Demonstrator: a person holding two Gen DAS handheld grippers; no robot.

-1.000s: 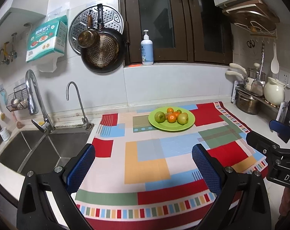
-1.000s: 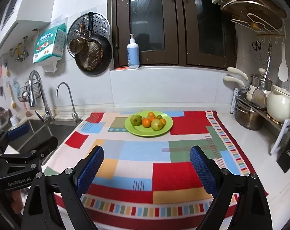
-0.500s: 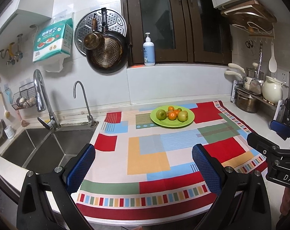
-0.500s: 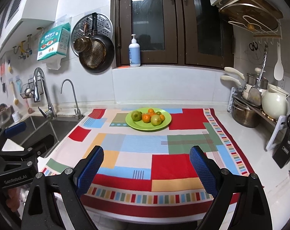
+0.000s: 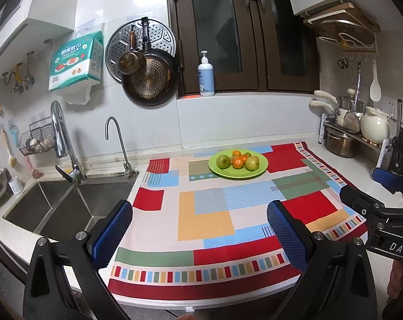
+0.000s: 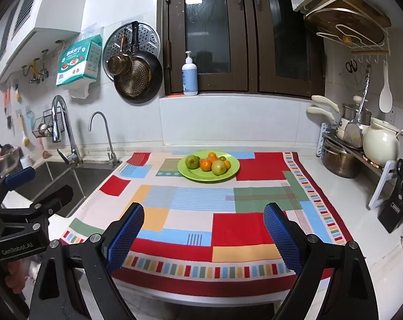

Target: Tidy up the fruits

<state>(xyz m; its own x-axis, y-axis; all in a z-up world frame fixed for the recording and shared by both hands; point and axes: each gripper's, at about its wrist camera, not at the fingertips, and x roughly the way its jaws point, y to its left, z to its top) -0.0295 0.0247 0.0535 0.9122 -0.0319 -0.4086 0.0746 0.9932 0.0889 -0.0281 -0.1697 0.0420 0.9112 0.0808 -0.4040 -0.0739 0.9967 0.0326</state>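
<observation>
A green plate (image 5: 257,170) (image 6: 196,177) sits at the far side of a colourful patchwork cloth (image 5: 206,213) (image 6: 201,213). It holds two green apples (image 5: 223,161) (image 6: 192,161) and several small oranges (image 5: 238,163) (image 6: 205,164). My left gripper (image 5: 200,229) is open and empty, held back over the cloth's near edge. My right gripper (image 6: 203,232) is open and empty too, also near the front edge. Each gripper shows at the side of the other's view, the right gripper (image 5: 372,194) and the left gripper (image 6: 39,184).
A steel sink (image 5: 65,208) with two taps (image 5: 65,146) lies left of the cloth. Pots and a white kettle (image 6: 380,141) stand on a rack at the right, with a knife block (image 6: 396,210) nearer. Pans (image 5: 148,80) hang on the back wall.
Both grippers have pulled back and up from the counter; the plate looks smaller and the cloth's front edge is now in view. Both stay open.
</observation>
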